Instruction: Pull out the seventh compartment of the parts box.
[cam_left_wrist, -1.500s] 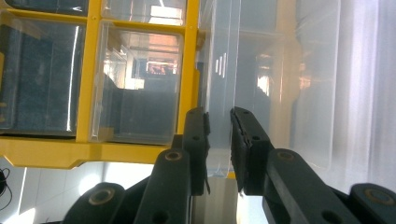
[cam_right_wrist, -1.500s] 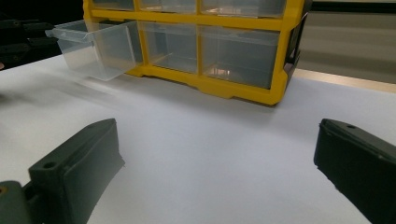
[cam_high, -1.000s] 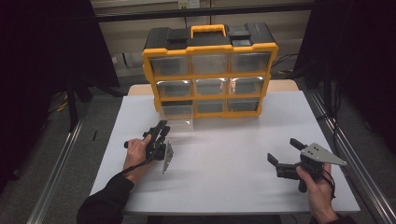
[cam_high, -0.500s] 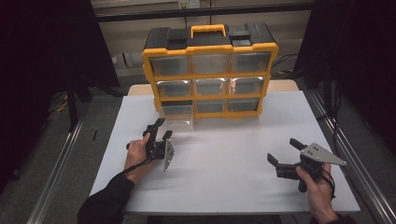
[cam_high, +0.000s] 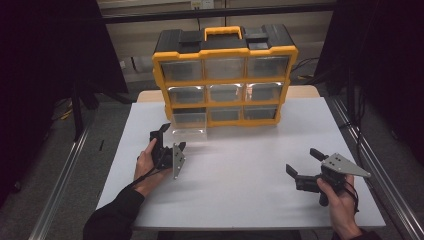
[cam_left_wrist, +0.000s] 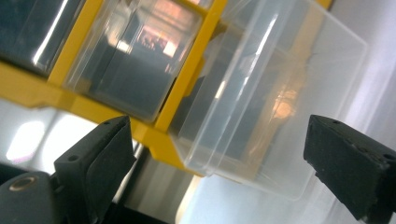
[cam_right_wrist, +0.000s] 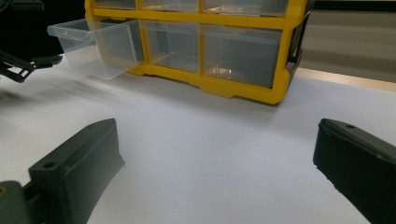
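While the left gripper (cam_high: 168, 140) has backed slightly off the pulled-out drawer (cam_high: 189, 132), jaws wide, the right gripper (cam_high: 303, 165) rests gaping. Up close, the drawer (cam_left_wrist: 261, 116) sits between empty jaws. Rightward, the drawer (cam_right_wrist: 93, 46) juts from the cabinet (cam_right_wrist: 224, 84), likely just released.

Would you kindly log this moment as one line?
left gripper: open, facing pulled-out bottom-left drawer | right gripper: open, holding nothing | organizer: other drawers shut
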